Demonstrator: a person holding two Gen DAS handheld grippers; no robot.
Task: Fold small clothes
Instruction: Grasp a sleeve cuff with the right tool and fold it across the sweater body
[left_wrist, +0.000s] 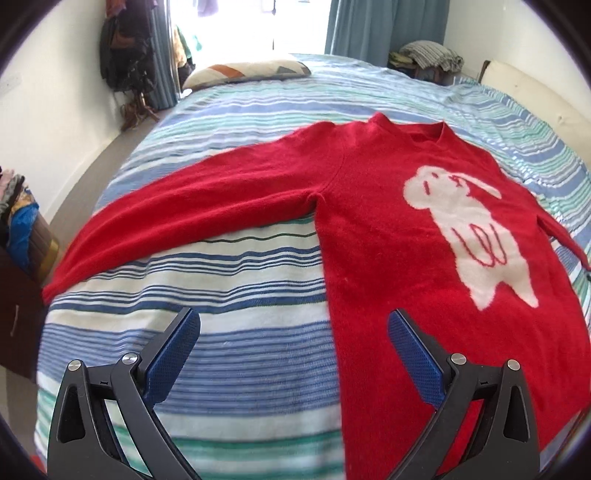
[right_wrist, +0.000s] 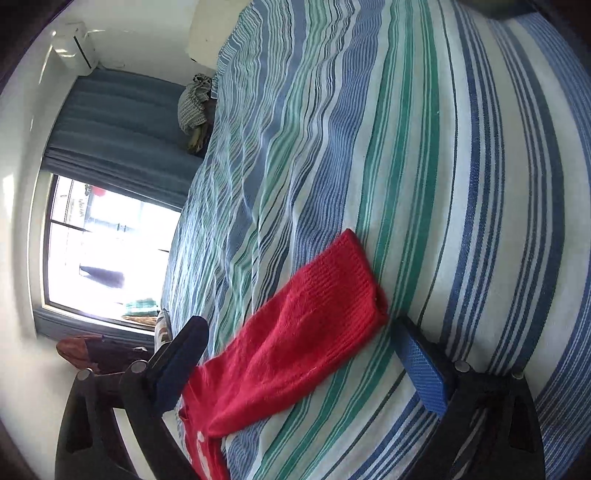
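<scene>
A red sweater (left_wrist: 388, 229) with a white animal figure (left_wrist: 476, 229) lies flat, front up, on the striped bedspread (left_wrist: 240, 354). Its left sleeve (left_wrist: 177, 206) stretches out to the left. My left gripper (left_wrist: 293, 328) is open and empty, hovering over the sweater's lower left edge. In the right wrist view the other sleeve (right_wrist: 295, 332) lies on the bedspread (right_wrist: 443, 184), its ribbed cuff (right_wrist: 347, 266) pointing away. My right gripper (right_wrist: 301, 345) is open, its fingers on either side of that sleeve, not closed on it.
A patterned pillow (left_wrist: 247, 72) lies at the bed's far end by the window. Folded cloth (left_wrist: 430, 55) sits on a stand at the far right. Clothes (left_wrist: 18, 214) are stacked on a dark dresser at left. Curtains (right_wrist: 122, 122) and a window (right_wrist: 107, 251) show beyond the bed.
</scene>
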